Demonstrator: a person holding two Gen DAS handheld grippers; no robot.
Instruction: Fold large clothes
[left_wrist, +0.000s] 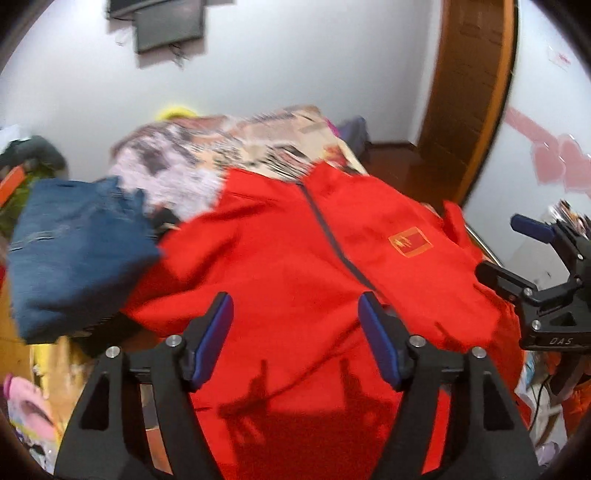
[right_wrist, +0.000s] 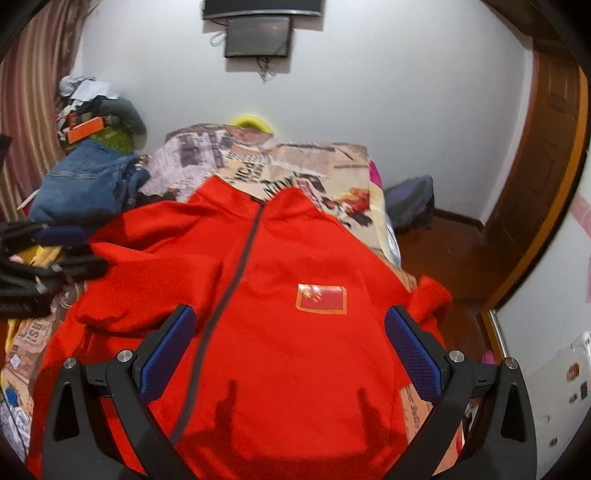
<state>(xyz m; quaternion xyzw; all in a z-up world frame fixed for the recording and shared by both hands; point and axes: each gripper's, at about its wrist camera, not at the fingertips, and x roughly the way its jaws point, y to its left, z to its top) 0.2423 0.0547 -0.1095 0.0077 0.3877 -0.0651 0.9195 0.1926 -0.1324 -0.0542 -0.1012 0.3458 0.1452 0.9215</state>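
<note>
A red zip-up jacket (left_wrist: 295, 266) with a flag patch (left_wrist: 410, 240) lies spread front-up on the bed; it also shows in the right wrist view (right_wrist: 266, 295), collar at the far end. My left gripper (left_wrist: 295, 314) is open and empty above the jacket's lower part. My right gripper (right_wrist: 290, 328) is open and empty above the jacket's chest, and appears at the right edge of the left wrist view (left_wrist: 517, 254). The left gripper shows at the left edge of the right wrist view (right_wrist: 66, 251).
A printed bedsheet (right_wrist: 295, 162) covers the bed. Folded blue jeans (left_wrist: 81, 251) lie left of the jacket, also in the right wrist view (right_wrist: 88, 181). A clutter pile (right_wrist: 96, 118) sits at the far left. A wooden door (right_wrist: 543, 162) and floor (right_wrist: 443, 251) are right.
</note>
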